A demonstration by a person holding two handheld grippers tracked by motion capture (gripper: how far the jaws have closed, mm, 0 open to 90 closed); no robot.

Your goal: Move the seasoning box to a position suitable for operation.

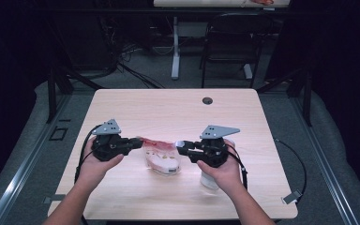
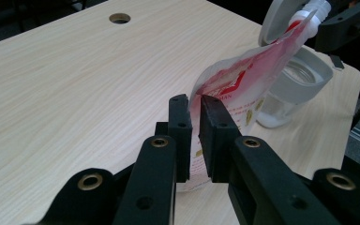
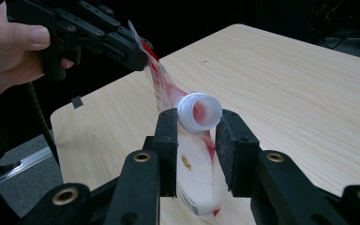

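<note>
Bright tabletop, dark surroundings (soft, slightly blurry frames throughout).

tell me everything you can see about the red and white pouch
The refill pouch is soft plastic film, white with red print and a round white spout at one corner. It hangs stretched between both grippers just above the wooden table: the left gripper pinches a flat corner edge, the right gripper clamps the spout. Its white lower part sags in between. A clear open-lidded jar stands behind it.
</note>
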